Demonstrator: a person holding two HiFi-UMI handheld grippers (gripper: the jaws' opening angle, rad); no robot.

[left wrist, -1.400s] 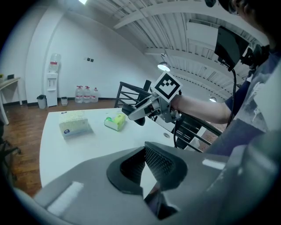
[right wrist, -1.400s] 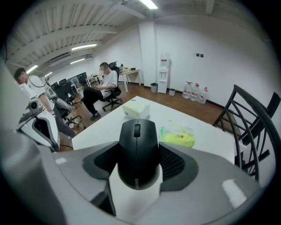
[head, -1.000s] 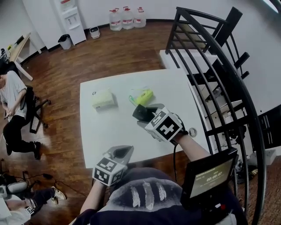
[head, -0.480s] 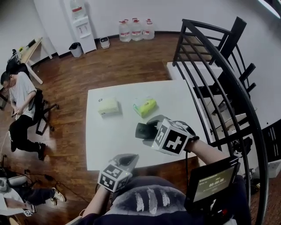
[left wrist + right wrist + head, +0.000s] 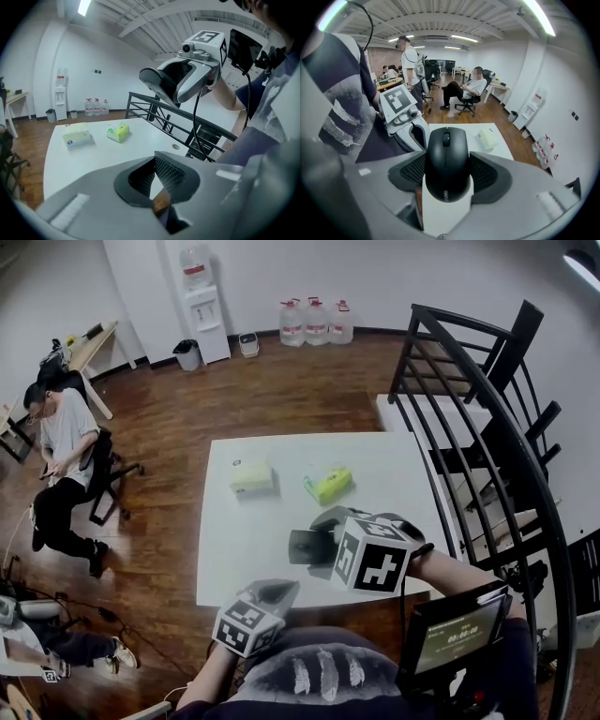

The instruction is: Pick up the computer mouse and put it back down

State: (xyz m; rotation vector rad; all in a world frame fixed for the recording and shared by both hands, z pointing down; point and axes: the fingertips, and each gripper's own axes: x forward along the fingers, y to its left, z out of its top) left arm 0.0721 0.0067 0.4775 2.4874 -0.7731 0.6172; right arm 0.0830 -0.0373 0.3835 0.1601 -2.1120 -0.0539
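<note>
A black computer mouse (image 5: 446,161) sits between the two pads of my right gripper (image 5: 446,174), which is shut on its sides. In the head view the right gripper (image 5: 309,542) hangs above the near part of the white table (image 5: 244,549), its jaws pointing left with the mouse (image 5: 304,547) dark at their tip. My left gripper (image 5: 269,592) is off the table's near edge, close to the person's body. Its jaws (image 5: 157,180) are together with nothing between them. The left gripper view shows the right gripper (image 5: 174,82) raised well above the tabletop.
A pale tissue pack (image 5: 252,477) and a green pack (image 5: 328,486) lie on the table's far half. A black stair railing (image 5: 487,446) runs along the right. A person (image 5: 61,456) sits on a chair at the far left. Water bottles (image 5: 314,322) stand by the wall.
My right gripper has lifted the mouse away from the green pack toward the table's near edge and rolled, so its jaws now point left. The left gripper has barely shifted.
</note>
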